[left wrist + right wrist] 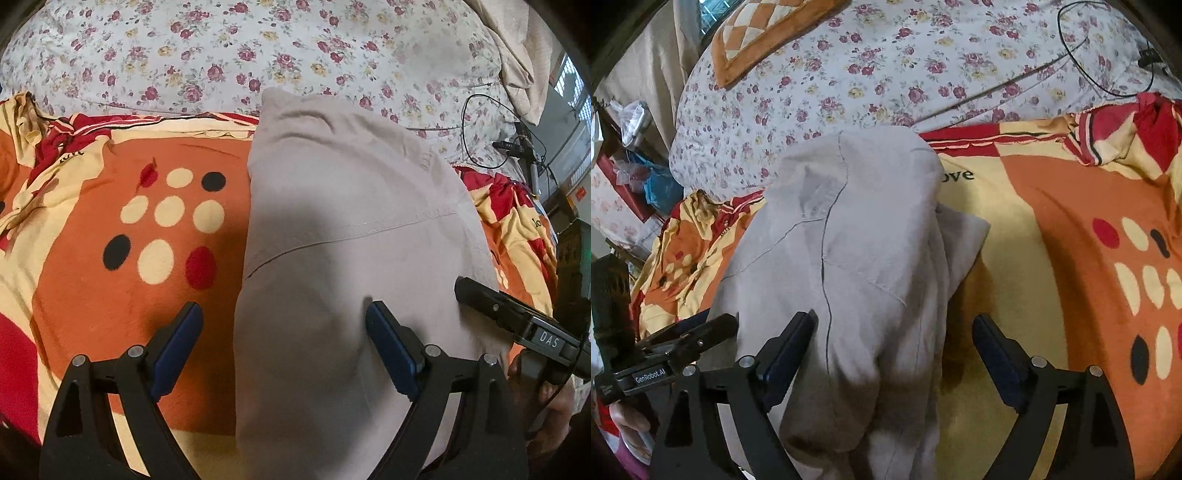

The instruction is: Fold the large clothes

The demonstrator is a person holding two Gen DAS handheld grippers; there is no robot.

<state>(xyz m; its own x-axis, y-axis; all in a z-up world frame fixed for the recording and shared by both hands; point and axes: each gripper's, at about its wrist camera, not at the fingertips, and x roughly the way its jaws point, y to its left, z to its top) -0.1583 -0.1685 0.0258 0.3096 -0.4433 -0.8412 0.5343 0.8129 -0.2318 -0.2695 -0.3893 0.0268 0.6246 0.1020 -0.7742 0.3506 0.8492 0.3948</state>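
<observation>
Beige garment (351, 229) runs lengthwise up mid-frame, between spread, empty left gripper (284, 328) and right gripper (894, 339)

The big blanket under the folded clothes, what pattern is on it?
The blanket is orange with cream, red and black dots, plus red and cream patches. The left wrist view shows it best.

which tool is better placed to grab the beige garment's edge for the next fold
Probably the left. The left tool is open and straddles an edge of the beige garment on the orange blanket. The right tool, also open, straddles the other edge, so it's close.
</observation>
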